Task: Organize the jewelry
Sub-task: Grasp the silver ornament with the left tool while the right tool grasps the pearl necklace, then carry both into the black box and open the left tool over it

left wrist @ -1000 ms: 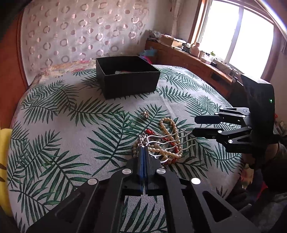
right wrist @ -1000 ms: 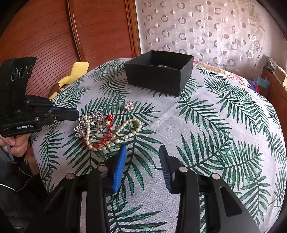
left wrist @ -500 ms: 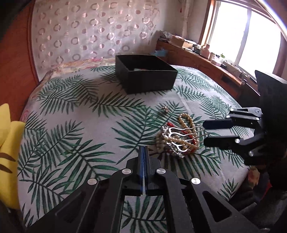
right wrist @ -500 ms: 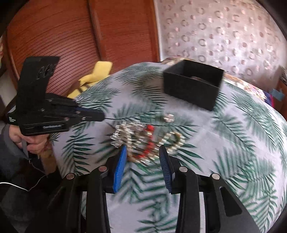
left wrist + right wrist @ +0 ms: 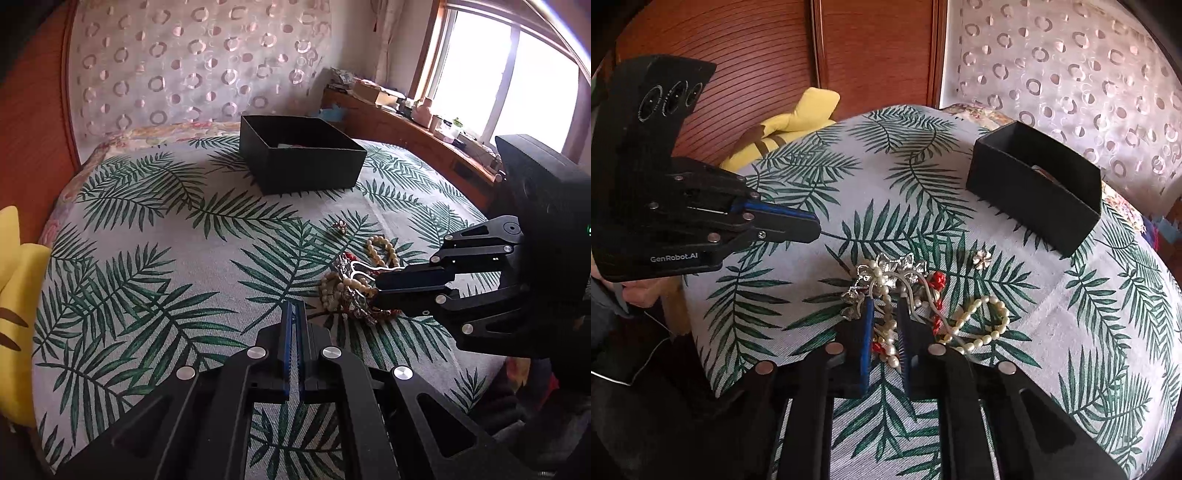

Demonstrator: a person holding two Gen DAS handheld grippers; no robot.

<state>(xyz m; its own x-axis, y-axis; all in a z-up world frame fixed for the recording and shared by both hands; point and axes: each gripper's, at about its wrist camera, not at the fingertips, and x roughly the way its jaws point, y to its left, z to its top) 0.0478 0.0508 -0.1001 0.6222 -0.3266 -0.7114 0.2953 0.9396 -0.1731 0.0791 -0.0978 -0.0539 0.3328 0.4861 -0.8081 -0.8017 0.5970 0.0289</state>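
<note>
Most of the work is left, I judge: the tangled heap of cream pearl strands, red beads and a silver flower ornament lies near the front edge of the palm-leaf covered bed, and the black open cardboard box near the far edge already holds something small. A small silver flower piece lies apart, between heap and box. The right hand-held gripper is partly open, its fingers down around the pearls but not yet clamped, while the left hand-held gripper is closed on nothing, just beside the heap.
</note>
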